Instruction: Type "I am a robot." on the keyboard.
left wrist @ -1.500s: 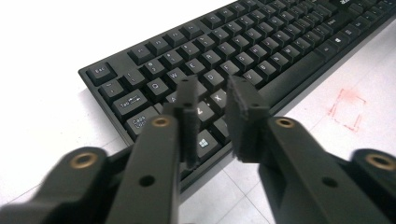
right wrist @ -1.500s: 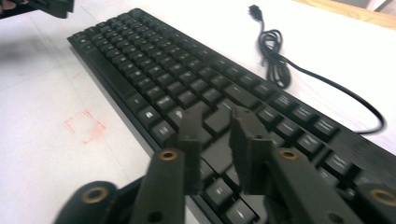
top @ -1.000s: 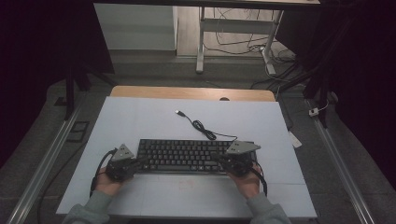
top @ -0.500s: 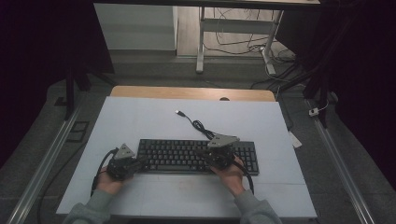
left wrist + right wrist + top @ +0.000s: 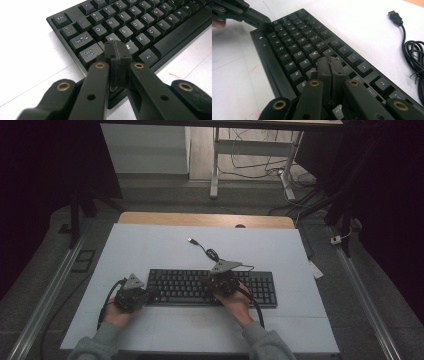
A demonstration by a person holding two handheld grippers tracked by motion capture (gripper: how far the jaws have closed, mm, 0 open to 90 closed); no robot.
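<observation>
A: What is the tabletop (image 5: 150,245) like?

B: Pale, nearly white, with a strip of bare wood (image 5: 200,219) along its far edge. Faint seams cross the near half, and the gripper views show a few small red marks on it.

A: And what lies on it?

B: A black keyboard (image 5: 190,285), flat and lengthwise, in the near half, a little right of centre. Its black cable (image 5: 212,254) runs from the far edge of the keyboard, bunches into a loose coil just beyond it, then ends in a USB plug (image 5: 192,240) lying farther off, toward the middle.
</observation>
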